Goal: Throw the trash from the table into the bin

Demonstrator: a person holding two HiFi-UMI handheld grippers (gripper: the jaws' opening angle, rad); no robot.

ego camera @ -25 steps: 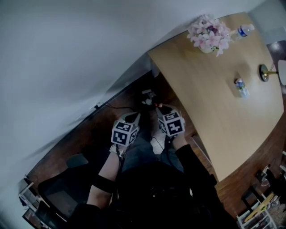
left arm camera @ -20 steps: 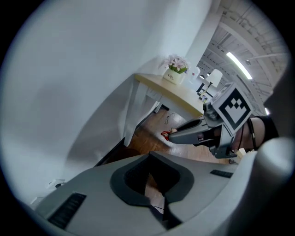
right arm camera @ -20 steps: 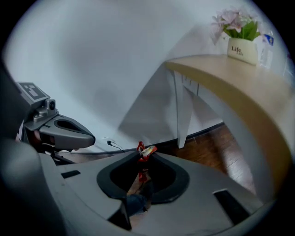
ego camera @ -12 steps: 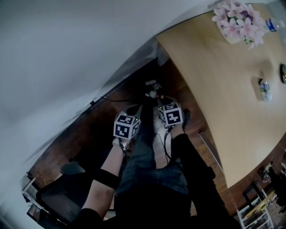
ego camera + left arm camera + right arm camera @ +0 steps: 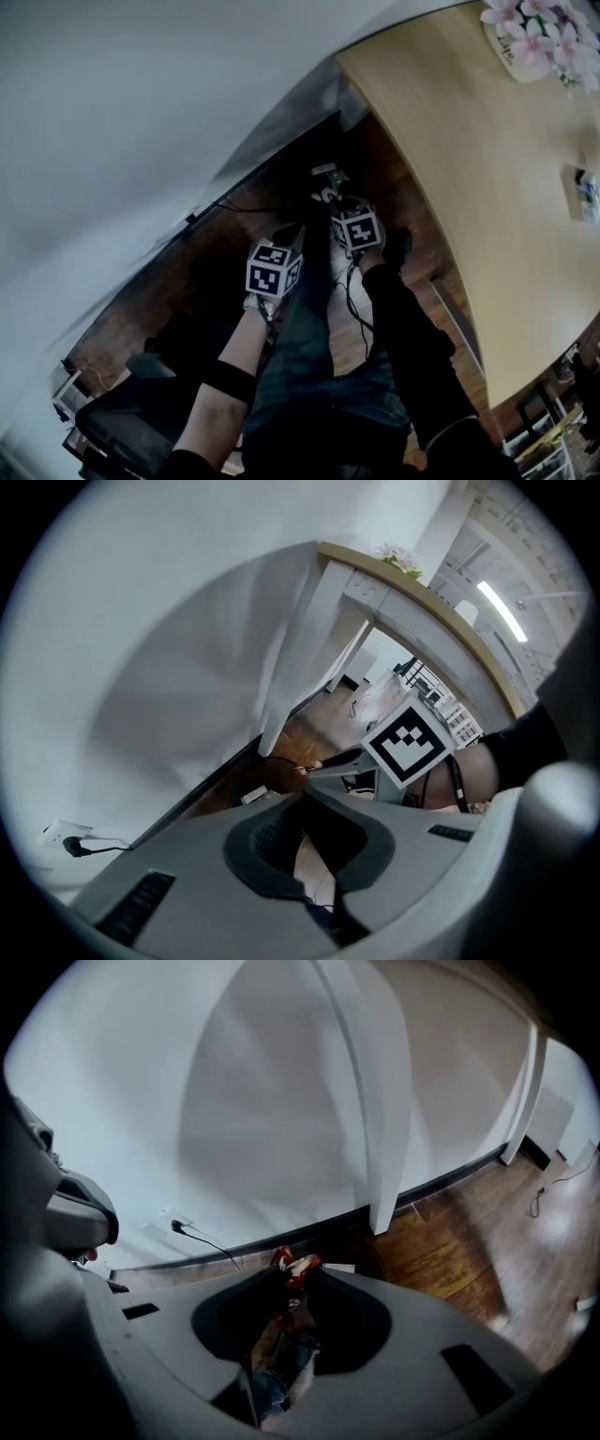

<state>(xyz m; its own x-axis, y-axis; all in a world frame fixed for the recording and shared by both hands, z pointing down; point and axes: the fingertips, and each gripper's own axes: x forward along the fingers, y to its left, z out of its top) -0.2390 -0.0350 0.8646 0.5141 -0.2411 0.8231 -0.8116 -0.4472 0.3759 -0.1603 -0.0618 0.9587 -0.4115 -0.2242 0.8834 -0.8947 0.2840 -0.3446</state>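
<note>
You brought both hands down from table height toward the wood floor [image 5: 216, 253], so the carry looked finished and the drop was the step in hand. Your right gripper [image 5: 296, 1283] had just been easing its jaws wider, yet the red-and-white wrapper [image 5: 294, 1264] sat between the tips, apparently still pinched there. A dark, round-rimmed shape [image 5: 377, 1262] lay on the floor just beyond those tips, beside the white table leg [image 5: 380, 1129]; it was probably the bin, though I could not be sure. A small bottle [image 5: 583, 192] remained on the table [image 5: 469, 169], so more trash likely waited.

Both of your forearms hung straight down in front of your legs, grippers pointed steeply at the floor, side by side. Your left gripper [image 5: 302, 799] had its jaws together on nothing.
</note>
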